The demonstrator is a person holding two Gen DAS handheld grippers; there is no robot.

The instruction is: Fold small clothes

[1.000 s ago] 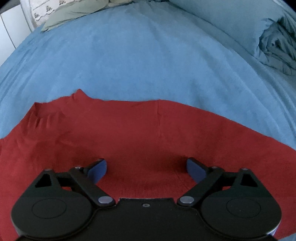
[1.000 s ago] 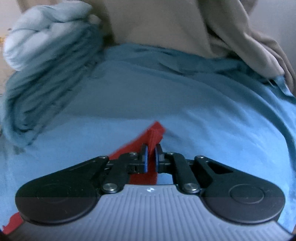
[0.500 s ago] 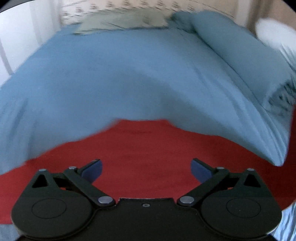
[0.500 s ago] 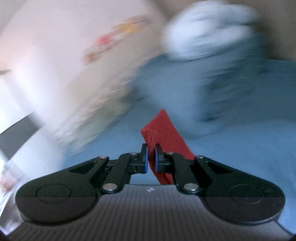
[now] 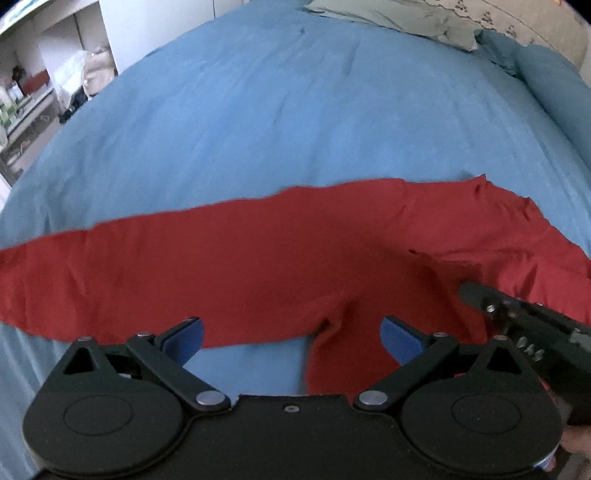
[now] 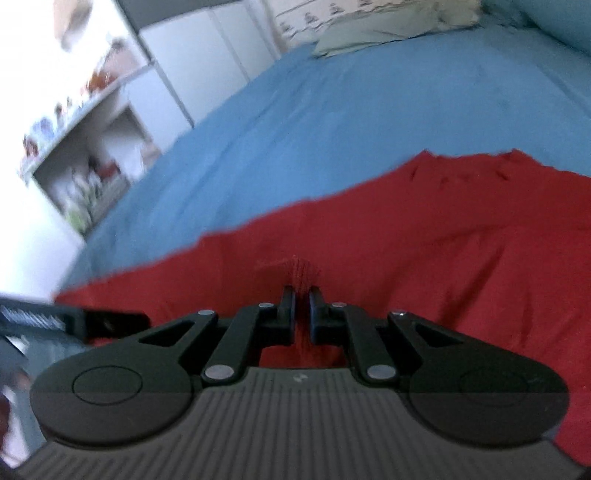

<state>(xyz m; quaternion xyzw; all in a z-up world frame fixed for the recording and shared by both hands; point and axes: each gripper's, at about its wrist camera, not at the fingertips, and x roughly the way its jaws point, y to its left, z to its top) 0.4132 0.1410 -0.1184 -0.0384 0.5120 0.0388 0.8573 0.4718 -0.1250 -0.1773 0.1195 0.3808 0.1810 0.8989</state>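
A red garment (image 5: 258, 258) lies spread across the blue bedsheet (image 5: 295, 122); it also fills the right wrist view (image 6: 443, 240). My left gripper (image 5: 291, 338) is open and empty, its blue pads just above the garment's near edge. My right gripper (image 6: 302, 306) is shut on a pinched ribbed fold of the red garment and holds it over the cloth. The right gripper shows at the right edge of the left wrist view (image 5: 517, 317).
Green-grey pillows (image 5: 388, 14) lie at the head of the bed and a rolled blue duvet (image 5: 554, 81) runs along the right side. White shelves and cupboards (image 6: 92, 122) stand beyond the bed's left edge.
The right gripper has swung round with its pinched piece of red cloth and brought it over the garment. The left gripper has turned and now faces the garment's long edge, still open.
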